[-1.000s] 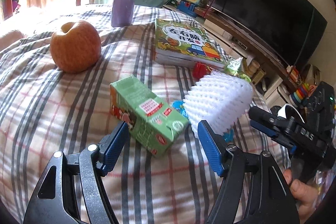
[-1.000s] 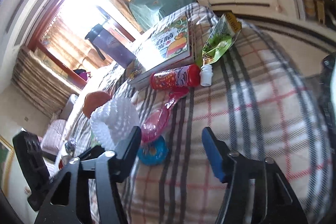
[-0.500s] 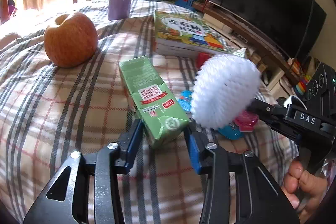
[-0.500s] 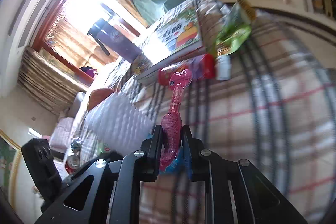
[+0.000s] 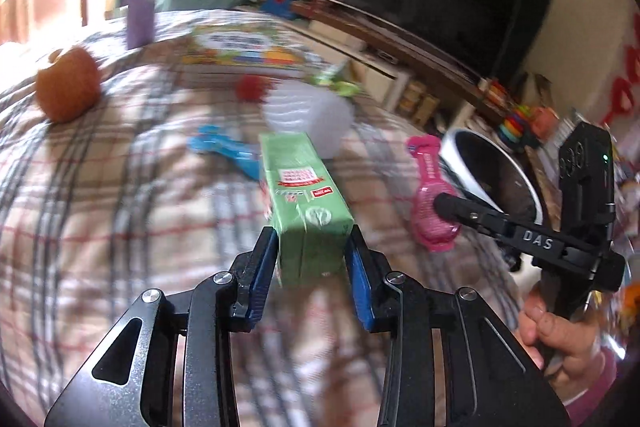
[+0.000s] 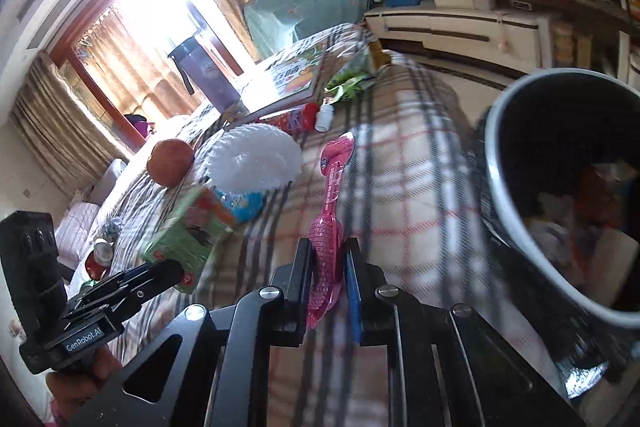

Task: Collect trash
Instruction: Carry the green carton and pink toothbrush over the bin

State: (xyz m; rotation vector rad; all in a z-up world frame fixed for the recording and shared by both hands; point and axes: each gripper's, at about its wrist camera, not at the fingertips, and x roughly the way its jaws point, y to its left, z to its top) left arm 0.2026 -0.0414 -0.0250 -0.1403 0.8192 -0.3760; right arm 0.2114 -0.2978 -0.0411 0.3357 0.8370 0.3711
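Trash in hand came to two pieces. One was a green drink carton [image 5: 306, 211], pinched at its near end between the blue pads of the left gripper [image 5: 311, 259], whose jaws were closing on it as it stood clear of the plaid bedcover [image 5: 100, 227]. The other was a pink plastic wrapper [image 6: 330, 227], long and flat, which the right gripper [image 6: 330, 273] nipped at its lower, wider end, those jaws likewise closing on it.

The carton looked light and probably empty, with thin card walls that would dent under a hard squeeze. Its flat, parallel sides gave the pads a fair seat, and a hold nearer its middle would have swung less than this end grip. The wrapper seemed almost weightless, thin and slick. It would likely flop and could slide out of a loose pinch, so the broad end was the sensible place to take it.

A dark bin [image 6: 500, 163] with a pale rim stood just beside the bed on the right, other rubbish already inside. A white foam fruit net [image 5: 308, 115], a blue wrapper [image 5: 228, 151] and a red bottle [image 6: 296, 117] lay on the cover, well apart from an apple [image 5: 66, 89].
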